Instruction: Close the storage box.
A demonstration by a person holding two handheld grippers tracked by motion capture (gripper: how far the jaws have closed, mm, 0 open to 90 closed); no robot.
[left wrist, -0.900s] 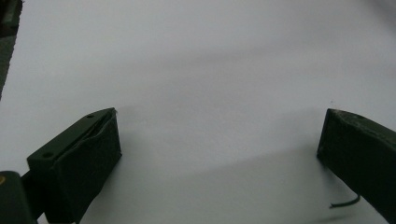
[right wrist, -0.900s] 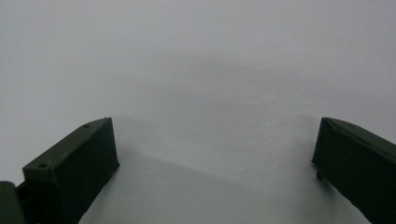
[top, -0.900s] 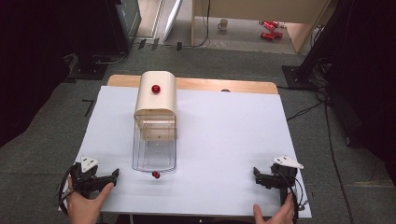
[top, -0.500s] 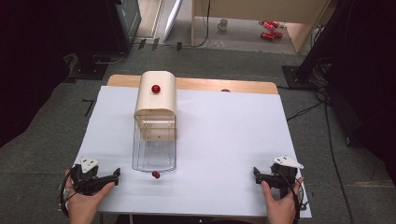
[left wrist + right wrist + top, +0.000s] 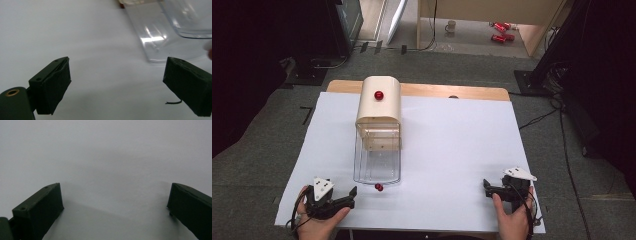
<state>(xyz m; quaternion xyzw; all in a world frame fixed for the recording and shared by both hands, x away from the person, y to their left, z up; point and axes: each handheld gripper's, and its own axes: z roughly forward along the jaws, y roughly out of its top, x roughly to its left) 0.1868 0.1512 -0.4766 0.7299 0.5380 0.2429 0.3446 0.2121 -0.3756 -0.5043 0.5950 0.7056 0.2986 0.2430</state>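
- The bread box [image 5: 378, 131] sits mid-desk: a cream body at the far end, its clear roll-top cover [image 5: 377, 162] reaching toward the person, a red knob [image 5: 379, 188] at the near edge.
- The cover looks like light, stiff, slick plastic; best hold is probably that small knob, pinched gently.
- Left claw [image 5: 353, 192] rests just beside the knob, jaws spread wide, nothing between them.
- Right claw [image 5: 486, 185] sits well apart on the white desk [image 5: 452, 150], also gaping and empty.
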